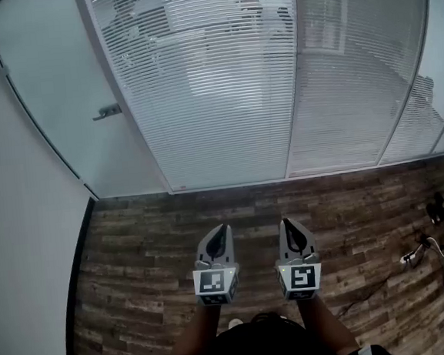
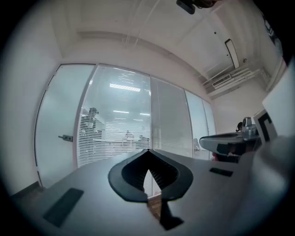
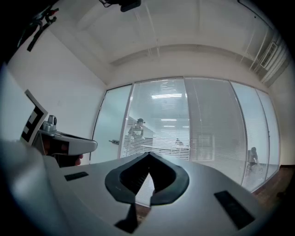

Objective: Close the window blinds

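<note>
The window blinds are hanging behind a glass wall and are filling the upper part of the head view. The left section's slats are standing open, so figures behind them are showing through. The section to its right is looking denser and more opaque.

Below the blinds, a dark wood-plank floor is running from the wall's base toward the person. Left of the blinds, a frosted glass door is standing closed.

The left gripper and the right gripper are hovering side by side over the floor, well short of the blinds, pointing roughly level at them. Both are touching nothing. In the left gripper view the jaw tips are meeting, with nothing between them. In the right gripper view the jaws are likewise pressing tip to tip and are holding nothing.

A marker cube is sitting at the rear of the left gripper, farther from the blinds than the jaws.

A door handle is projecting just left of the blinds. A white plug with its cable is lying on the floor, below the blinds' right end.
</note>
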Demonstrator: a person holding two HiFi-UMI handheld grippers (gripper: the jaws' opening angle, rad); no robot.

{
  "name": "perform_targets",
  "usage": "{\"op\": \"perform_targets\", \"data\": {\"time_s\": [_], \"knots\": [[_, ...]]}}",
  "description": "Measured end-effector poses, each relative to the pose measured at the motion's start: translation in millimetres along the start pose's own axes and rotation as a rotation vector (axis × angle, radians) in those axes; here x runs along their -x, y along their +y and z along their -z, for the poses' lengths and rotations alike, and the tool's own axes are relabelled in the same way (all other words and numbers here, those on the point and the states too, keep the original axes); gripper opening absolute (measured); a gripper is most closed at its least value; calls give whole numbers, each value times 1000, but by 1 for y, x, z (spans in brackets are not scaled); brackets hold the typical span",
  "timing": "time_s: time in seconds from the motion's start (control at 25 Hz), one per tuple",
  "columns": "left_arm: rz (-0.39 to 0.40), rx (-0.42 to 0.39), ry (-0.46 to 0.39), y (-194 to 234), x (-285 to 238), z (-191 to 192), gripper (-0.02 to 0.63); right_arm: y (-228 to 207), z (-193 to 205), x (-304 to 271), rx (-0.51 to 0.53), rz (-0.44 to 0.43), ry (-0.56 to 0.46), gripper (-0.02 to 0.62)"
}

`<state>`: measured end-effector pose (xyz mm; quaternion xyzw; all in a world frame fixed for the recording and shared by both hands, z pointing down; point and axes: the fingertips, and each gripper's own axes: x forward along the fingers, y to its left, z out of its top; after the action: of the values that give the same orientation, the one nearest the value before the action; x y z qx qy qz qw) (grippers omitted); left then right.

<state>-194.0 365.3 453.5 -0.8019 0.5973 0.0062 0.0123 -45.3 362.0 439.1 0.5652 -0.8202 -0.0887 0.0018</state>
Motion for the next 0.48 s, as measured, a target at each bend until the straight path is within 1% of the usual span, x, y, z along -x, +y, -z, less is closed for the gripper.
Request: {"op": "perform_targets", "data": {"time_s": [0.12, 0.2, 0.36, 0.48], "knots": [[-23, 22, 20, 1, 4, 0, -5, 4, 4, 1, -20, -8, 14, 2], [-28, 23, 25, 0, 4, 1, -5, 4, 3, 2, -35, -8, 22, 2], [-15, 19, 27, -2, 1, 14, -5, 3, 8, 1, -28, -15, 11, 2], [-7, 10, 17, -6, 2, 15, -5, -1, 12, 4, -47, 2, 12, 2]]}}
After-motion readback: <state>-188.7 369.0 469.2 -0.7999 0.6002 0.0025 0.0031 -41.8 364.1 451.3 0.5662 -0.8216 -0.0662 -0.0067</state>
